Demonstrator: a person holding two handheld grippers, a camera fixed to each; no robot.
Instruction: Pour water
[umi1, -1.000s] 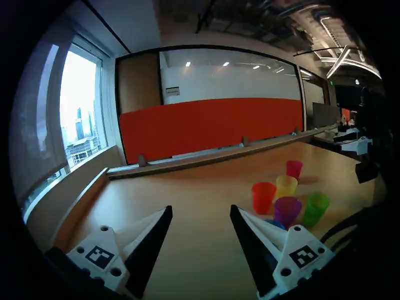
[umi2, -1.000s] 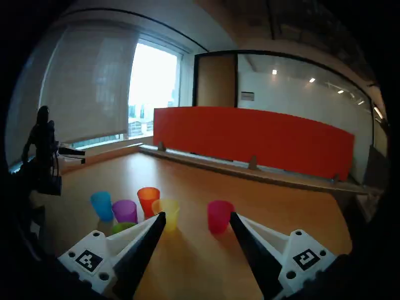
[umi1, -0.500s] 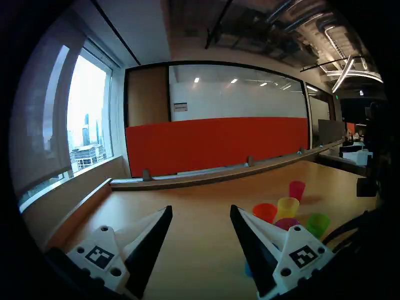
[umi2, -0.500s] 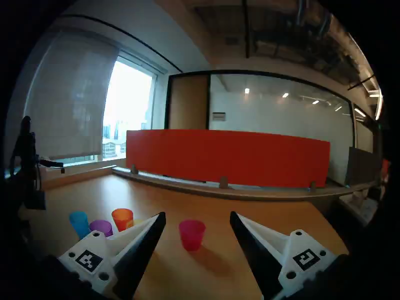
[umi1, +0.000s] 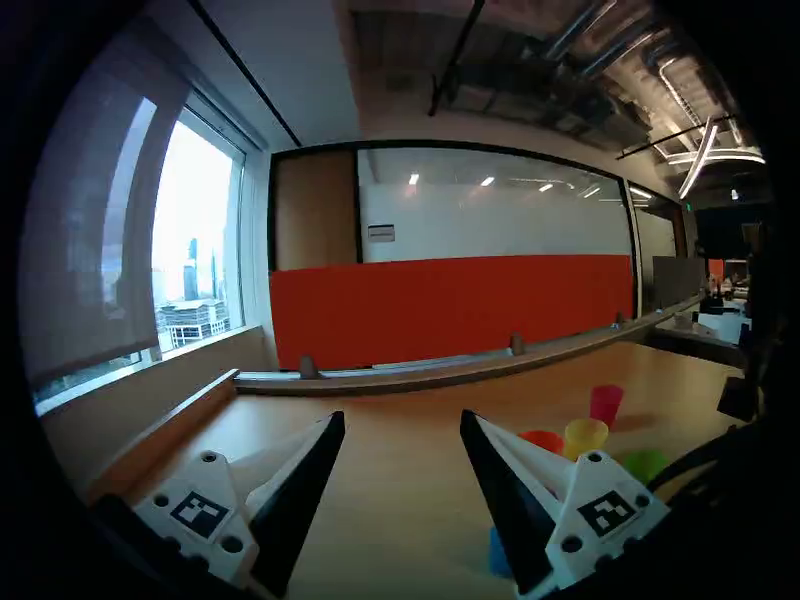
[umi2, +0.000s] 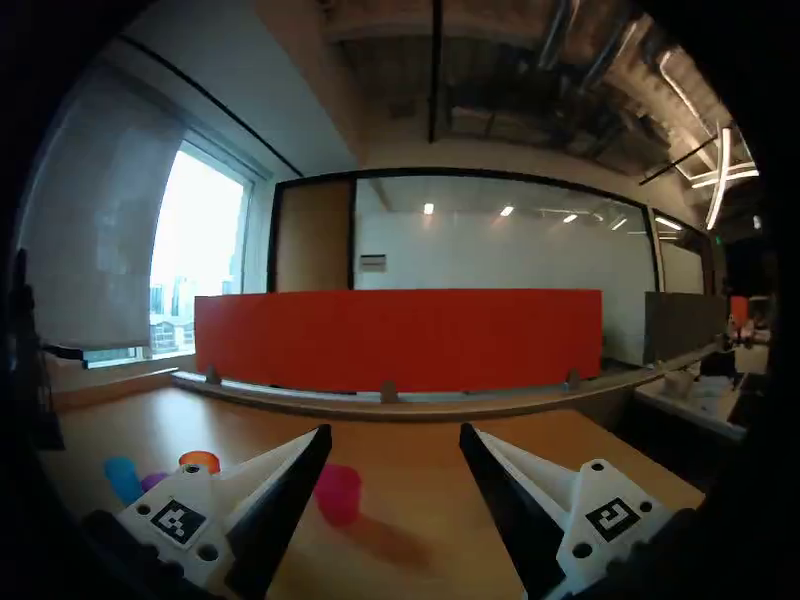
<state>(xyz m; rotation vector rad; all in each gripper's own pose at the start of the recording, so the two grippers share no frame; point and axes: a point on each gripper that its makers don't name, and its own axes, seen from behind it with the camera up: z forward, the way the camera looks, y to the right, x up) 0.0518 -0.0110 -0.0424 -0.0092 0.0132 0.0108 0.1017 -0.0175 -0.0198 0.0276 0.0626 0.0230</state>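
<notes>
Several small plastic cups stand on a wooden table. In the left gripper view a pink cup (umi1: 605, 403), a yellow cup (umi1: 585, 436), an orange cup (umi1: 541, 441) and a green cup (umi1: 645, 464) sit at the right, and a blue cup (umi1: 497, 553) peeks out beside the right finger. My left gripper (umi1: 400, 440) is open and holds nothing. In the right gripper view the pink cup (umi2: 338, 493) stands just behind the left finger, with the orange cup (umi2: 199, 461), a purple cup (umi2: 153, 482) and the blue cup (umi2: 123, 478) at the far left. My right gripper (umi2: 395, 450) is open over the table, holding nothing.
A long red divider panel (umi2: 400, 338) runs along the far edge of the wooden table (umi2: 430, 540). Behind it is a glass wall, with a bright window (umi1: 195, 260) at the left. A dark stand (umi2: 30, 380) rises at the left edge of the right gripper view.
Both gripper views have tilted upward and swung, so the cups sit lower in view. In the right gripper view the pink cup slid from between the fingers to behind the left finger.
</notes>
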